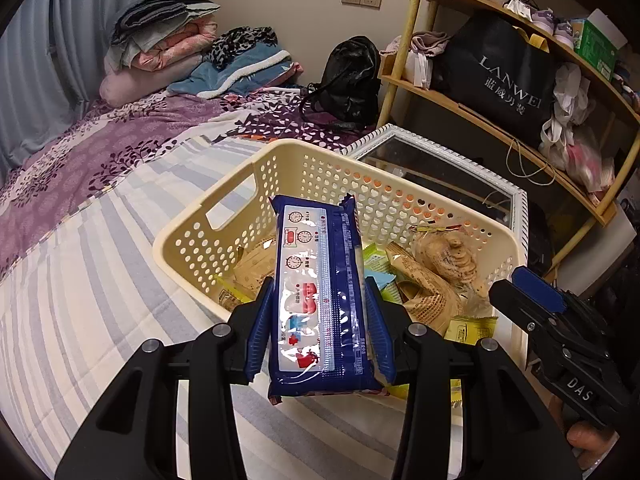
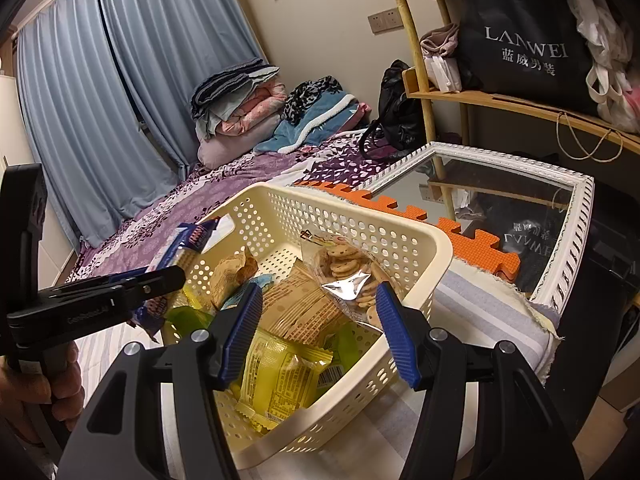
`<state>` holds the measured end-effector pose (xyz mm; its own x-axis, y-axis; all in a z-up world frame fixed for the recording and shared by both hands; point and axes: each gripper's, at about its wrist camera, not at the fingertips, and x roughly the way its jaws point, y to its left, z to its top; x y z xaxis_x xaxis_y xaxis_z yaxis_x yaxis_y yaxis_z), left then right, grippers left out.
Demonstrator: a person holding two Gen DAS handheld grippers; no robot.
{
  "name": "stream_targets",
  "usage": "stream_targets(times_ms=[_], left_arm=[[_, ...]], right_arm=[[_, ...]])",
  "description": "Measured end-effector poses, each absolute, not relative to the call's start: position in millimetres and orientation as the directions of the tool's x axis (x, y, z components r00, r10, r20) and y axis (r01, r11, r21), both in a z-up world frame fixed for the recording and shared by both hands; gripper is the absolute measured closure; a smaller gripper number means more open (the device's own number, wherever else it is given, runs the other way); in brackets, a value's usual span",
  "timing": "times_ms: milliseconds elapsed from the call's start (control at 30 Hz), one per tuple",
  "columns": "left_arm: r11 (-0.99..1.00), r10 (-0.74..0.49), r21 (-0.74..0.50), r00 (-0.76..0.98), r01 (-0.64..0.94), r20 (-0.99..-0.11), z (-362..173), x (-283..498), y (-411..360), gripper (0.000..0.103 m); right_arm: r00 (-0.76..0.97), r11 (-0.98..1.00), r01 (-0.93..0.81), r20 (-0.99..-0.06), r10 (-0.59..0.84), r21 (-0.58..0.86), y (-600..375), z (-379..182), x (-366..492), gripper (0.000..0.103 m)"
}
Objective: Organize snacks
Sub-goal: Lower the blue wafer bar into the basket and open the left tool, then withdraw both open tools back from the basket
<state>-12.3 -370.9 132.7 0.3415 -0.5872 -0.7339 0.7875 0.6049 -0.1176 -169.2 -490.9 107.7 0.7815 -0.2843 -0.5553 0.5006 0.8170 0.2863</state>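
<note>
My left gripper [image 1: 320,292] is shut on a long blue snack packet [image 1: 320,288] and holds it over the near rim of a cream perforated basket [image 1: 192,240] on the bed. The basket holds several snacks: a clear cookie bag [image 1: 444,256], tan wrappers and a yellow packet [image 1: 468,330]. My right gripper [image 2: 318,294] is open and empty above the basket [image 2: 424,248], over a yellow packet [image 2: 280,376] and the cookie bag [image 2: 344,264]. The left gripper [image 2: 160,280] with the blue packet [image 2: 176,248] shows at the left of the right wrist view.
The basket sits on a striped bedsheet [image 1: 80,300]. A white-framed mirror [image 2: 520,208] and orange foam mats [image 2: 472,240] lie beyond it. A wooden shelf [image 1: 480,108] with bags stands at the right. Folded bedding [image 1: 168,48] and a black bag [image 1: 352,76] lie at the bed's far end.
</note>
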Motion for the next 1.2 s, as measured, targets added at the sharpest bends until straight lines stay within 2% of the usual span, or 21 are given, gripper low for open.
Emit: stream_targets(times_ms=[200,267,300,333,367,633,733,1200], left_arm=[[0.598,-0.592,-0.118,0.338,0.792,-0.732,129,-11,-378,0.058],[0.599,-0.59,-0.113,0.342,0.793,-0.731,129,-11,-378,0.047],[0.603,-0.589,-0.108,0.35,0.791,-0.729,130,-11,-377,0.032],[0.605,-0.589,-0.1,0.36,0.79,-0.723,131,-11,-376,0.024],[0.607,-0.589,-0.089,0.372,0.79,-0.718,133,-12,-375,0.023],[0.603,-0.581,-0.036,0.408,0.797,-0.705,141,-17,-367,0.022],[0.609,-0.573,-0.022,0.42,0.793,-0.704,142,-19,-357,0.015],[0.684,-0.506,-0.01,0.464,0.73,-0.727,128,-1,-315,0.014]], right_arm=[[0.781,0.816,0.501,-0.556,-0.284,0.287,-491,108,-169,0.044],[0.781,0.816,0.501,-0.556,-0.284,0.287,-491,108,-169,0.044],[0.781,0.816,0.502,-0.556,-0.284,0.287,-491,108,-169,0.044],[0.781,0.816,0.502,-0.556,-0.285,0.287,-492,108,-169,0.044],[0.781,0.815,0.502,-0.557,-0.284,0.289,-492,108,-169,0.044],[0.785,0.822,0.493,-0.553,-0.279,0.285,-485,110,-168,0.044],[0.787,0.825,0.491,-0.549,-0.281,0.282,-482,113,-168,0.044],[0.799,0.837,0.469,-0.539,-0.267,0.281,-471,119,-166,0.043]])
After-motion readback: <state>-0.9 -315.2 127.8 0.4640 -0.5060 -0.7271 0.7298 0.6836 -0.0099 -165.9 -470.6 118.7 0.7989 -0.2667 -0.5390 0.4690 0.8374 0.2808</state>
